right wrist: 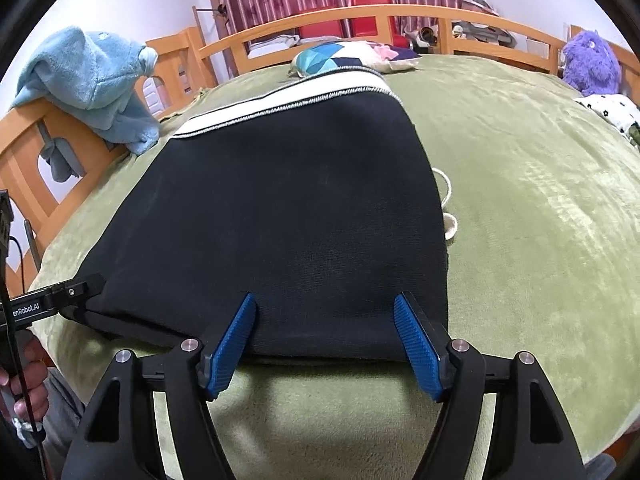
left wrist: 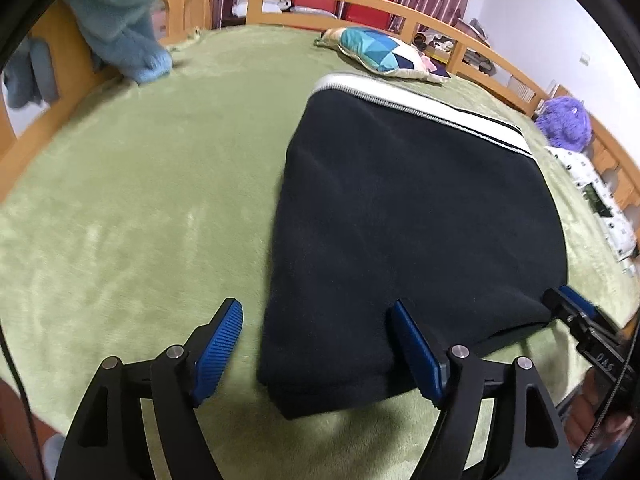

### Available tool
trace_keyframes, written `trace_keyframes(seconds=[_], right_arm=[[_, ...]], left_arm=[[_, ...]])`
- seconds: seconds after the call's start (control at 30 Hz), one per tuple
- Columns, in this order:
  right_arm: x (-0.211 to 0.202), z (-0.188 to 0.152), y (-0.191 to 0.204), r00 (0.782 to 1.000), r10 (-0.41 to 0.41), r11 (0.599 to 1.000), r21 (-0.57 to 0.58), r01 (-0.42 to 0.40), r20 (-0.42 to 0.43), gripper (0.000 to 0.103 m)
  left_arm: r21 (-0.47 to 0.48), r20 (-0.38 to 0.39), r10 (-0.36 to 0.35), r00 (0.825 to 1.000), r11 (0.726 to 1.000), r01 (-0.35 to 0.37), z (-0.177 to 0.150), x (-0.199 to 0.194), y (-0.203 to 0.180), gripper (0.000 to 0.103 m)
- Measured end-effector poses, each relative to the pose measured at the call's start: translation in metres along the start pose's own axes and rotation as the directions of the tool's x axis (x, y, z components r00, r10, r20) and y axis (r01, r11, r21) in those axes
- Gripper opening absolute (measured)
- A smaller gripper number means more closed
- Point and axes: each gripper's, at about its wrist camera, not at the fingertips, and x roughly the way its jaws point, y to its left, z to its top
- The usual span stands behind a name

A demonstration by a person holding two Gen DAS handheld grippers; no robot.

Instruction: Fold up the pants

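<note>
— So, how many things do you count on the bed (right wrist: 520,208)?

— One pair of black pants (right wrist: 288,216), folded flat on the green blanket, white waistband at the far end. One patchwork pillow (right wrist: 340,58) behind it, one purple plush toy (right wrist: 590,64) by the rail, one blue towel (right wrist: 92,84) over the bedframe.

— And the tools?

— Two. The left gripper (left wrist: 316,344) has its jaws apart across the near left corner of the pants, nothing pinched. The right gripper (right wrist: 326,340) stands apart over the near edge, likewise gripping nothing.

— Anything unclear?

— A white cord (right wrist: 446,188) peeks out on the right; where it leads is hidden.
</note>
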Motion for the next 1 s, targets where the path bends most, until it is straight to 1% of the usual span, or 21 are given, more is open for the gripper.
trace_keyframes(seconds=[0.07,0.27,0.63,1.0], right_arm=[[-0.007,0.003,0.003,1.000,-0.013,1.000,0.000,0.013,0.007,0.071],[-0.025,0.012,0.004,0.998,-0.055,0.998,0.011,0.055,0.034,0.071],[-0.056,0.018,0.003,0.991,-0.099,0.995,-0.004,0.100,0.086,0.071],[-0.061,0.018,-0.001,0.991,-0.100,0.995,0.002,0.100,0.095,0.071]], left_arm=[[0.019,0.023,0.025,0.999,1.000,-0.025,0.002,-0.010,-0.006,0.075],[0.046,0.074,0.039,0.996,0.998,-0.042,0.004,-0.036,-0.020,0.075],[0.035,0.101,0.038,0.994,0.999,-0.041,0.006,-0.052,-0.031,0.075],[0.029,0.113,0.041,0.993,0.999,-0.044,0.006,-0.058,-0.033,0.075]])
